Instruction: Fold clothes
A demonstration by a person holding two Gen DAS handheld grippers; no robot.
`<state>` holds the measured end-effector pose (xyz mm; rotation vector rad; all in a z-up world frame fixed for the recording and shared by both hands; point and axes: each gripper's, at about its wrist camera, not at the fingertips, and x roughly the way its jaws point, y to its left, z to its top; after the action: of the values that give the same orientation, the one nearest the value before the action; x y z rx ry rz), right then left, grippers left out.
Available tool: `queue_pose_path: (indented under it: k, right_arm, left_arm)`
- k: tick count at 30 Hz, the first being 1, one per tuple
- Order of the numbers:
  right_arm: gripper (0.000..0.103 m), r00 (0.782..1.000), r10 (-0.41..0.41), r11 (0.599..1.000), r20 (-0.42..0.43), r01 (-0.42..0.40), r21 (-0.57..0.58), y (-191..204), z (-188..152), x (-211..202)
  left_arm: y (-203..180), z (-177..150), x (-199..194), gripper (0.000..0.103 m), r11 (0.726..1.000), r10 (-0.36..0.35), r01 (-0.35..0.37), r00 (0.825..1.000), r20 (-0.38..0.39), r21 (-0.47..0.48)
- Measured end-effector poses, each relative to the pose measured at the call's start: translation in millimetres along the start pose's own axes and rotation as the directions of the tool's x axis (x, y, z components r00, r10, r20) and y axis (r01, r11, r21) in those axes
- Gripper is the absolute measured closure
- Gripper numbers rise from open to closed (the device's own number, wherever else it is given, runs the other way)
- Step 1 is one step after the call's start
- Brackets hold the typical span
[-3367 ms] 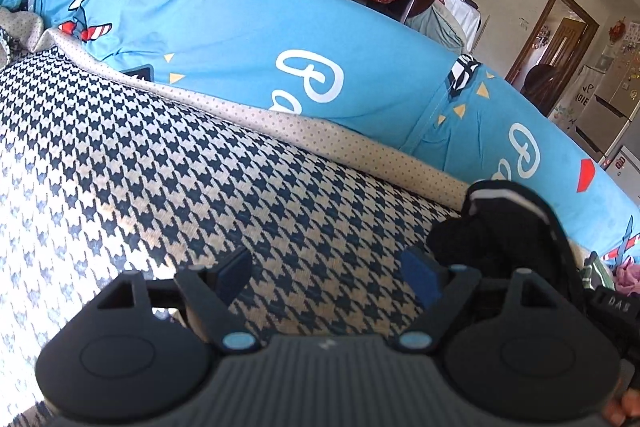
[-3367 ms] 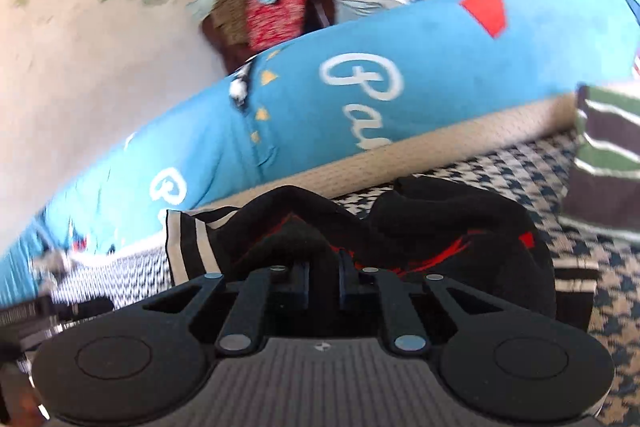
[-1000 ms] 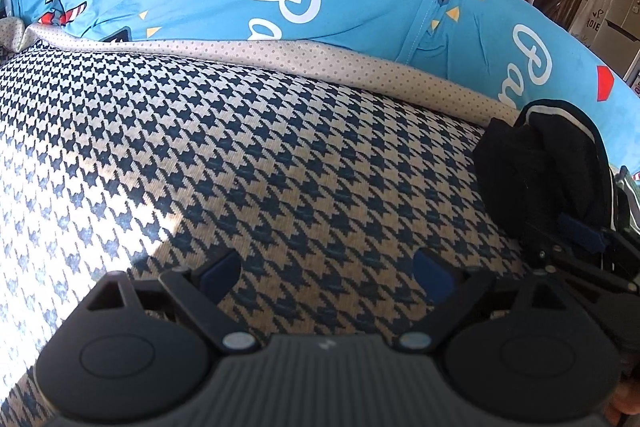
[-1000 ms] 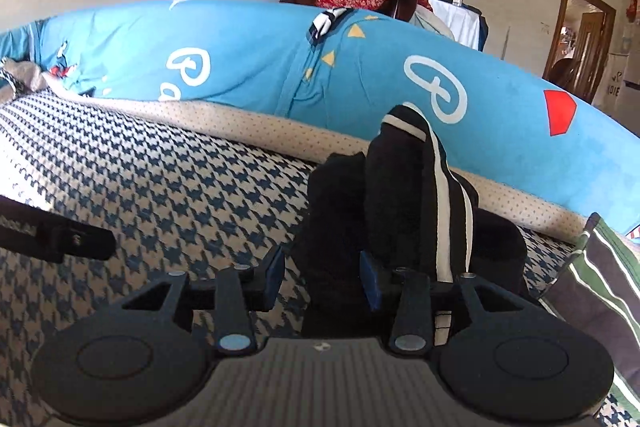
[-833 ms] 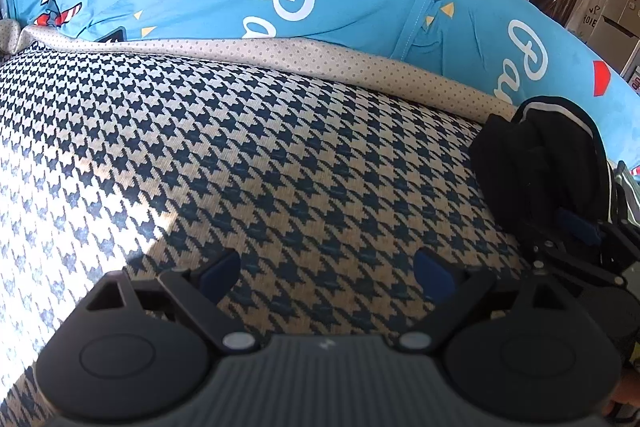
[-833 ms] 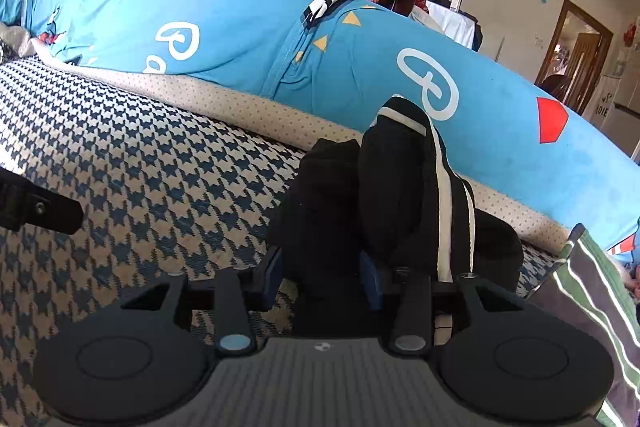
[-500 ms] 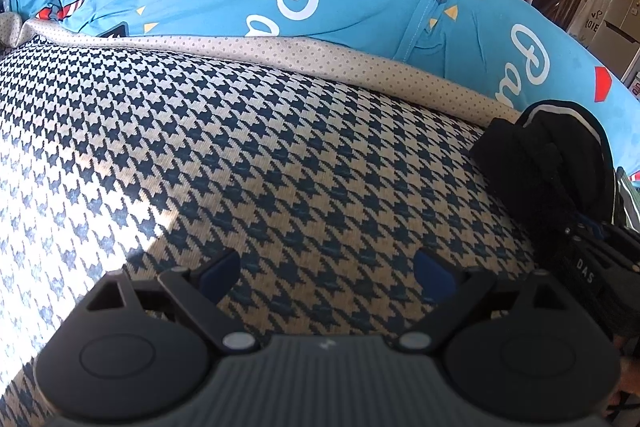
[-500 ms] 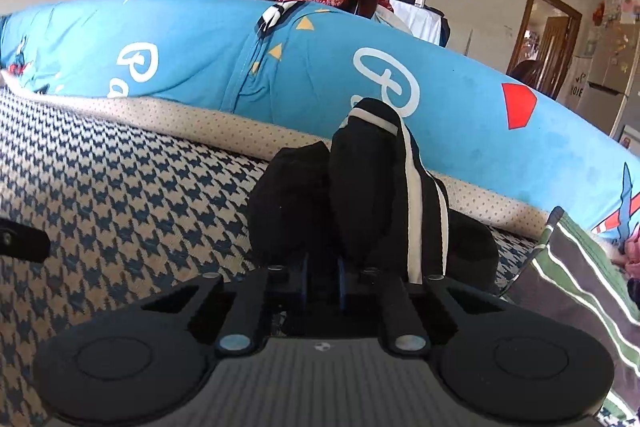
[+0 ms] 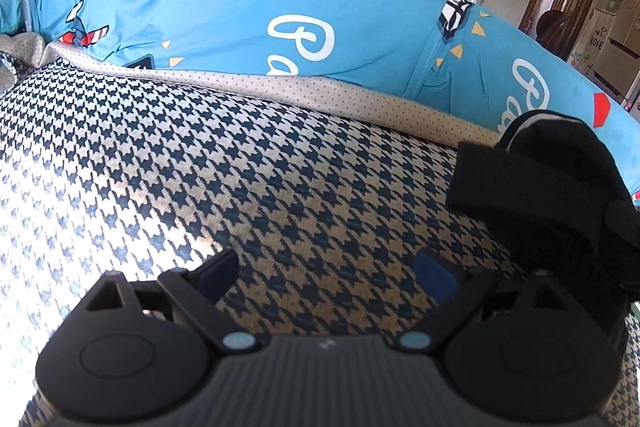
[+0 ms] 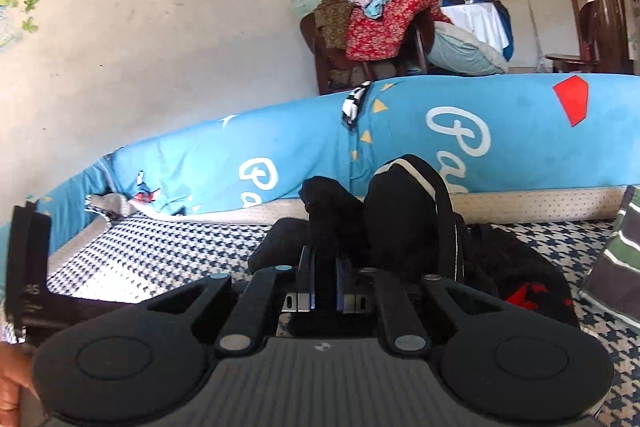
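Pinching the black garment [image 10: 400,211], the right hand-held gripper [image 10: 324,281] lifts it.

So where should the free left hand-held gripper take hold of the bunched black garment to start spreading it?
Probably the white-striped hem arching at the top of the black garment: it stands up clear of the houndstooth cover, a thin edge to pinch. Come from the open left side, since the right hand-held gripper already clamps the near fold. The left hand-held gripper is open.

Black garment [image 10: 404,211] with white stripe trim, red marking; bunched, rumpled heap on houndstooth cover, one fold raised.
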<state>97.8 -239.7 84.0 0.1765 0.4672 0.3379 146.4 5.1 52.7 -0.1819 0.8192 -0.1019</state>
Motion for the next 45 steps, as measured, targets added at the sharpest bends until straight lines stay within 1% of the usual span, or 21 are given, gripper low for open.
queue_pose_path:
  k: [4, 6, 9, 12, 15, 17, 19, 20, 21, 23, 25, 26, 28, 30, 33, 36, 39, 41, 42, 45]
  right_arm:
    - [0.094, 0.996, 0.085, 0.996, -0.012, -0.085, -0.027, 16, -4, -12]
    - [0.094, 0.992, 0.125, 0.991, -0.019, -0.125, -0.042, 24, -6, -19]
    - [0.094, 0.988, 0.147, 0.985, -0.048, -0.151, -0.083, 36, -15, -26]
    - [0.094, 0.982, 0.173, 0.98, -0.074, -0.179, -0.084, 41, -25, -32]
    - [0.094, 0.977, 0.193, 0.974, -0.089, -0.202, -0.101, 46, -33, -41]
    - [0.094, 0.978, 0.19, 0.974, -0.086, -0.199, -0.107, 48, -37, -48]
    - [0.094, 0.984, 0.165, 0.981, -0.069, -0.171, -0.089, 45, -39, -52]
    - [0.091, 0.987, 0.15, 0.985, -0.062, -0.155, -0.08, 43, -40, -53]
    - [0.09, 0.988, 0.144, 0.986, -0.063, -0.148, -0.072, 40, -39, -54]
    - [0.089, 0.987, 0.147, 0.988, -0.073, -0.15, -0.047, 34, -36, -55]
    - [0.088, 0.985, 0.164, 0.986, -0.044, -0.165, -0.015, 27, -31, -61]
    - [0.088, 0.987, 0.157, 0.988, -0.027, -0.157, -0.012, 25, -28, -65]
    - [0.083, 0.99, 0.14, 0.99, 0.002, -0.14, -0.004, 19, -22, -71]
    - [0.082, 0.994, 0.112, 0.994, 0.014, -0.112, 0.012, 12, -18, -73]
    - [0.082, 0.999, 0.041, 0.999, 0.009, -0.041, 0.032, 0, -14, -71]
    - [0.08, 0.999, -0.042, 0.995, -0.027, 0.045, 0.091, -16, -16, -66]
    - [0.078, 0.991, -0.115, 0.984, -0.064, 0.123, 0.133, -31, -20, -62]
    - [0.073, 0.98, -0.176, 0.972, -0.096, 0.188, 0.137, -40, -23, -60]
    - [0.072, 0.974, -0.199, 0.967, -0.106, 0.213, 0.138, -44, -25, -59]
    - [0.063, 0.959, -0.249, 0.953, -0.136, 0.268, 0.143, -57, -30, -59]
  left_arm:
    - [12, -2, -16, 0.008, 0.999, 0.034, -0.034, 0.999, 0.04, -0.011]
    - [18, -5, -25, 0.007, 0.999, 0.041, -0.04, 0.998, 0.052, -0.016]
    - [25, -13, -39, 0.007, 0.999, 0.03, -0.029, 0.998, 0.063, -0.02]
    - [27, -24, -50, 0.005, 1.0, 0.018, -0.016, 0.998, 0.068, -0.026]
    - [24, -39, -55, 0.005, 1.0, 0.001, 0.001, 0.999, 0.05, -0.028]
    - [20, -49, -57, 0.005, 1.0, -0.011, 0.011, 0.999, 0.037, -0.02]
    - [13, -59, -57, 0.005, 1.0, -0.017, 0.016, 1.0, 0.025, 0.006]
    - [8, -63, -56, 0.005, 0.999, -0.019, 0.019, 1.0, 0.018, 0.03]
    - [3, -67, -55, 0.005, 0.998, -0.02, 0.019, 1.0, 0.013, 0.056]
    - [-8, -75, -57, 0.005, 0.994, -0.015, 0.013, 1.0, 0.023, 0.112]
    - [-17, -80, -60, 0.005, 0.988, -0.021, 0.015, 0.999, 0.04, 0.154]
    - [-21, -82, -62, 0.005, 0.985, -0.028, 0.019, 0.998, 0.05, 0.17]
    - [-29, -84, -68, 0.005, 0.98, -0.047, 0.032, 0.996, 0.075, 0.196]
    - [-36, -85, -72, 0.004, 0.973, -0.085, 0.065, 0.993, 0.084, 0.22]
    - [-48, -88, -71, 0.003, 0.958, -0.146, 0.125, 0.987, 0.066, 0.259]
    - [-60, -96, -66, 0.001, 0.939, -0.188, 0.169, 0.982, 0.035, 0.298]
    - [-72, -106, -61, 0.0, 0.917, -0.232, 0.218, 0.973, 0.0, 0.334]
    - [-80, -112, -58, 0.0, 0.899, -0.262, 0.252, 0.965, -0.021, 0.359]
    - [-85, -115, -57, 0.0, 0.888, -0.272, 0.263, 0.962, -0.03, 0.377]
    - [-99, -126, -54, 0.0, 0.856, -0.296, 0.291, 0.953, -0.056, 0.428]
